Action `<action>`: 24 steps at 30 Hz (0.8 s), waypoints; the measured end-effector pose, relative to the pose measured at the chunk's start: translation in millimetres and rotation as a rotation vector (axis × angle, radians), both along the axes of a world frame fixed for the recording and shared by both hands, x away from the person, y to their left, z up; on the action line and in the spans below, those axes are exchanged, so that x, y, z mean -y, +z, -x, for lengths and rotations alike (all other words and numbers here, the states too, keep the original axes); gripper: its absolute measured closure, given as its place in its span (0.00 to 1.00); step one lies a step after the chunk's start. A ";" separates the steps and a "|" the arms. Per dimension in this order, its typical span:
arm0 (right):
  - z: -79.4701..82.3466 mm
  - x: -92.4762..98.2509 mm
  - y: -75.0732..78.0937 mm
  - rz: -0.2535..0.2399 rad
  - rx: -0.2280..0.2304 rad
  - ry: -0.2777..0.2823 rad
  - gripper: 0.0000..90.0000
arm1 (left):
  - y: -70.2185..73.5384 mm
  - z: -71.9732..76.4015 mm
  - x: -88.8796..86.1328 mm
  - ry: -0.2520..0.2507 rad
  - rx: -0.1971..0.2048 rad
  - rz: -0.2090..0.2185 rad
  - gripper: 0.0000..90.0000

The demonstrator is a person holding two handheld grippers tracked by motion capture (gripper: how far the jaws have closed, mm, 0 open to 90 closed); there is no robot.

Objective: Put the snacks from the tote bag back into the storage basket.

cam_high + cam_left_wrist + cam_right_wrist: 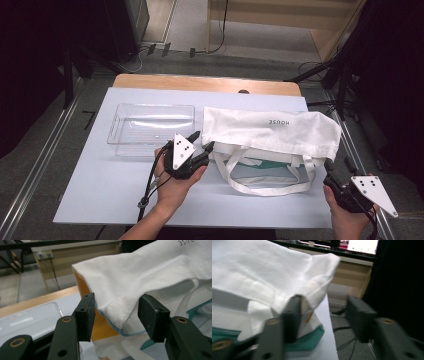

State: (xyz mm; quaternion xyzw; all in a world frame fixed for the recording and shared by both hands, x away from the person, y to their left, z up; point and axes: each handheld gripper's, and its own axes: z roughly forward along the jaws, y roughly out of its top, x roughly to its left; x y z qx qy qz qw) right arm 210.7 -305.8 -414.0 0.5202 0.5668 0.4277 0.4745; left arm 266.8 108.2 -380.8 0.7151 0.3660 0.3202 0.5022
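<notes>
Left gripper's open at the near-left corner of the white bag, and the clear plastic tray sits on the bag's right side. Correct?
Not quite: the clear tray sits to the left of the white bag, as the high view shows. The rest holds: the left gripper is open, its jaws either side of the bag's corner in the left gripper view.

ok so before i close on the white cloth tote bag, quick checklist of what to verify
1. Left gripper open: ok, jaws stand apart.
2. Cloth between the left jaws: ok, a blue-stitched corner of the white cloth tote bag hangs in the gap.
3. Right gripper open: ok, jaws stand apart.
4. Cloth between the right jaws: not ok, the bag's edge lies against one jaw and most of the gap is bare; the view is blurred.
5. Long white strap handles away from the jaws: ok in the high view, they loop across the pale table between the hands.
6. Clear plastic tray out of the way: ok, beside the bag, apart from it.
</notes>
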 end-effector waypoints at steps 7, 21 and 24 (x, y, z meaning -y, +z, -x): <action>2.3 12.1 0.6 -0.097 0.017 0.097 0.93 | 0.7 -0.2 2.8 0.013 0.036 -0.026 0.56; 5.3 21.1 -1.4 -0.117 -0.013 0.062 0.96 | 11.9 -6.2 -2.9 -0.091 0.021 -0.008 1.00; 3.1 23.2 -5.1 -0.152 -0.057 0.034 0.96 | 15.3 -9.6 -8.6 -0.110 -0.016 0.064 1.00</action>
